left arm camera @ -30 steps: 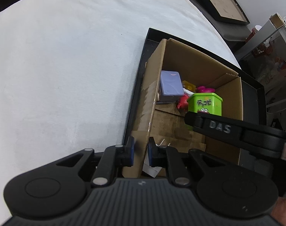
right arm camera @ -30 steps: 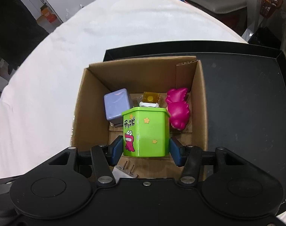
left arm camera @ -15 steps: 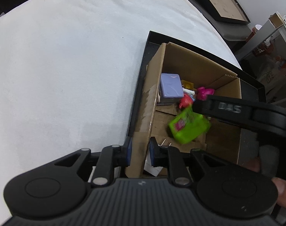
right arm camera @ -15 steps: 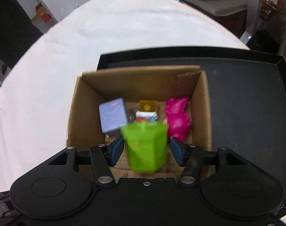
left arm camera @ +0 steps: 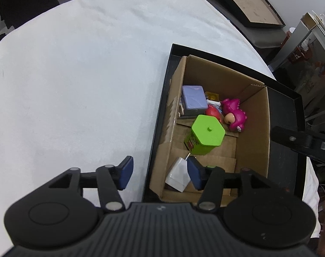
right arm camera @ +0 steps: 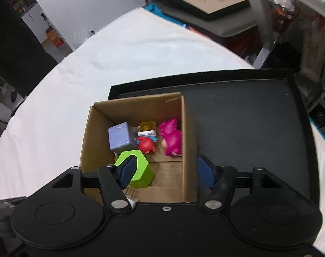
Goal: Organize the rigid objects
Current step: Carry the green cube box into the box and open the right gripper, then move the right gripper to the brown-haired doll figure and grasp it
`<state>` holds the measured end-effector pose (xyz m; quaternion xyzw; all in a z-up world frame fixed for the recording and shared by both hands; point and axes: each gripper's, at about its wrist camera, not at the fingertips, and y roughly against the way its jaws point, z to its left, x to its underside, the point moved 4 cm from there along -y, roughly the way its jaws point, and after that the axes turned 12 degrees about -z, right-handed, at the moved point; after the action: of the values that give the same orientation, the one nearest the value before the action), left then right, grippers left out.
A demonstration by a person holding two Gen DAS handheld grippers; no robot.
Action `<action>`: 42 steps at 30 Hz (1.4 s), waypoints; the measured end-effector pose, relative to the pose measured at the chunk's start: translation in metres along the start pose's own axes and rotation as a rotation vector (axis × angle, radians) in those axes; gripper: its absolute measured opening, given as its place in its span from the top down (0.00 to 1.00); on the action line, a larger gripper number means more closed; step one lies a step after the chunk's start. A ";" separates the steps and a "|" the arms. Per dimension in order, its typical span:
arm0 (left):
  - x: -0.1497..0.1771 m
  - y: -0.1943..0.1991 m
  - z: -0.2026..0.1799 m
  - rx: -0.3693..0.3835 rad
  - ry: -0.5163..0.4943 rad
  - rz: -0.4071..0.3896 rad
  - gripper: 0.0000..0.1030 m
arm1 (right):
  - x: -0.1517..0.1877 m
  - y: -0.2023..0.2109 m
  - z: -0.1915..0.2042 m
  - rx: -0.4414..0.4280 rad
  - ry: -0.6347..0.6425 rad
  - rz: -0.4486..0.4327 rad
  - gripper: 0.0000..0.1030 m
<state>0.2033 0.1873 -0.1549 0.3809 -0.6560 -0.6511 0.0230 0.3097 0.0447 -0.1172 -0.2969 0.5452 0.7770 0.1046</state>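
- I see the green hexagonal tin (left arm camera: 206, 136) standing on the floor of the cardboard box (left arm camera: 256, 128), near its middle, free of both grippers.
- Toward the box's far wall lie a lilac cube (left arm camera: 193, 100), a red figure (right arm camera: 147, 145), a small yellow block (right arm camera: 147, 125) and a magenta dinosaur toy (left arm camera: 235, 116).
- A white plug adapter (left arm camera: 178, 174) sits in the near corner.
- My right gripper (right arm camera: 166, 172) hangs spread wide above the box, holding nothing.
- My left gripper (left arm camera: 159, 172) is spread too, straddling the box's near corner.
- The box stands at the left end of a black tray (right arm camera: 248, 115) on the white-covered table (left arm camera: 76, 75).
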 end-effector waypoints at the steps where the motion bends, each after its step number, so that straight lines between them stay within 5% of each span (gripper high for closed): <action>1: 0.002 0.002 -0.001 -0.001 -0.004 0.000 0.43 | -0.001 0.005 -0.005 -0.008 -0.013 -0.001 0.38; 13: 0.017 0.032 -0.025 0.008 -0.069 -0.025 0.31 | 0.002 0.055 -0.045 -0.011 -0.052 -0.058 0.21; 17: 0.023 0.036 -0.029 -0.002 -0.085 -0.025 0.27 | 0.008 0.069 -0.065 -0.011 -0.064 -0.088 0.07; 42: 0.040 0.031 -0.059 -0.090 -0.143 -0.044 0.25 | 0.083 0.037 -0.172 0.075 -0.199 0.034 0.07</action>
<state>0.1913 0.1126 -0.1378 0.3464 -0.6176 -0.7058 -0.0210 0.2849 -0.1395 -0.1754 -0.2049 0.5659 0.7832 0.1562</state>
